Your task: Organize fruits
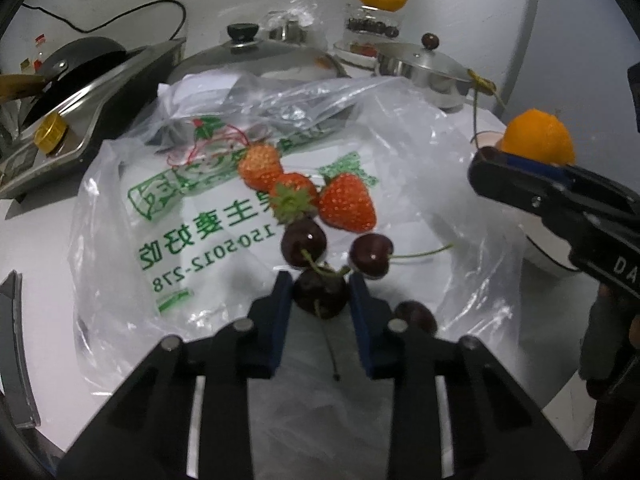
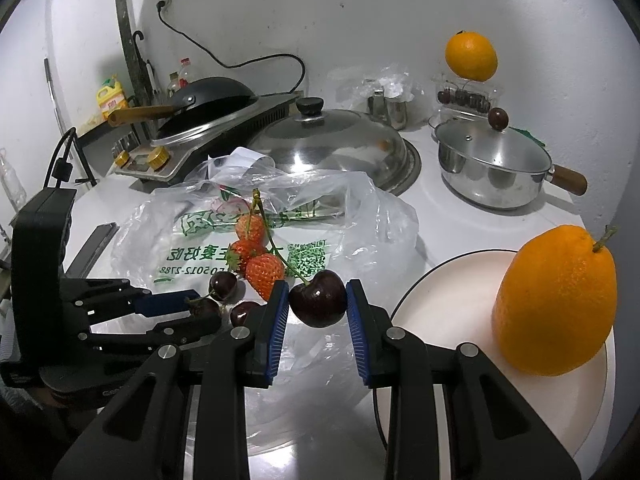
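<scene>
Pinching a dark cherry [image 1: 321, 295] between the blue pads of the left gripper [image 1: 320, 292], low and near in the left wrist view, stem [image 1: 329, 350] trailing back toward the camera. Sitting on the printed plastic bag [image 1: 168, 216], with two more cherries [image 1: 303, 242] just beyond the fingertips and a third [image 1: 416, 316] tucked beside the right finger. Lying farther off, three strawberries [image 1: 347, 202] in a touching cluster. Reaching in from the right edge, the right gripper [image 1: 486, 160], with an orange [image 1: 538, 138] showing behind it.

Holding another cherry [image 2: 318, 299] in the right gripper [image 2: 317, 300] in the right wrist view, pads pressed against both flanks, fruit lifted clear of the bag, stem slanting up and left. Waiting just right of that claw, a white plate [image 2: 452, 280] carrying an orange [image 2: 556, 300] on its far right side. Showing at left, the left gripper [image 2: 206, 312] clamped on its own cherry down at the bag.

Judging the step as gathering cherries off the bag, both claws loaded. Calling next for lifting the left cherry free without dragging the plastic, then carrying both fruits right to the plate and setting them beside the orange.
</scene>
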